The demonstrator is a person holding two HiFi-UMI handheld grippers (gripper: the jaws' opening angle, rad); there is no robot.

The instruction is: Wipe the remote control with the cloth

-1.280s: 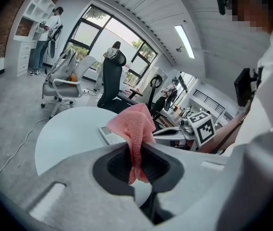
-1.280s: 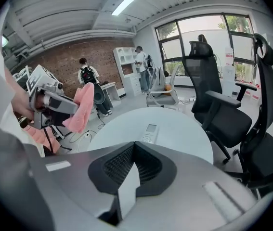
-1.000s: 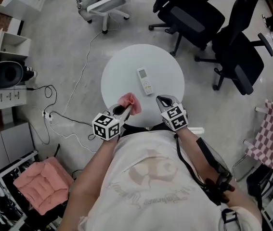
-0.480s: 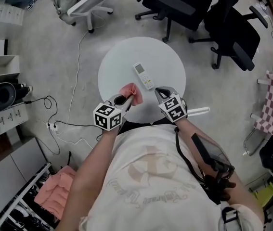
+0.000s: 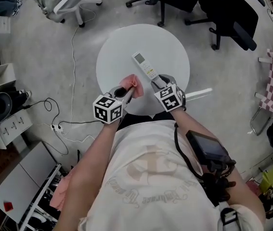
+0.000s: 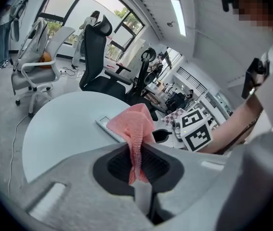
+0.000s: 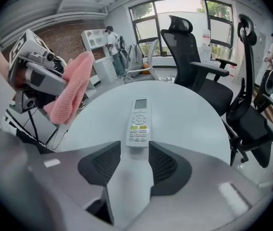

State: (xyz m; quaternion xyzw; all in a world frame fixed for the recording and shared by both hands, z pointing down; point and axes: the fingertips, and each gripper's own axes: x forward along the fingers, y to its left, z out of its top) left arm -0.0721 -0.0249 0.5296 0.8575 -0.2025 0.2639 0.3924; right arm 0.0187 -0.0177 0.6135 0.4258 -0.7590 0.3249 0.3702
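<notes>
Step now: I think this is the get-ready step. Both tools are close to the remote, but no wiping has begun yet.

Remote control: the remote control (image 5: 145, 66) lies flat on the round white surface (image 5: 112, 57), near the middle. Its buttons face up and its small screen is at the far end.

Cloth: the pink cloth (image 6: 136, 129) is bunched up and sticks out of the left jaws. It is held up in the air, just beside the near end of the remote. I cannot see it touching the remote.

Left gripper: the left gripper (image 6: 137, 162) has its jaws pressed together on a fold of the cloth, so it holds the cloth tight.

Right gripper: the right gripper (image 7: 135, 148) has its jaws spread, and they have just been opening. The near end of the remote sits in the gap between them. The pads do not press on it.

Next move: I think the right jaws should close on the sides of the remote to keep it from sliding. Then the left one should bring the cloth down onto the buttons and rub along the top.

Take care: the remote is smooth and light, so a push from the cloth could make it slip if nothing holds it.
</notes>
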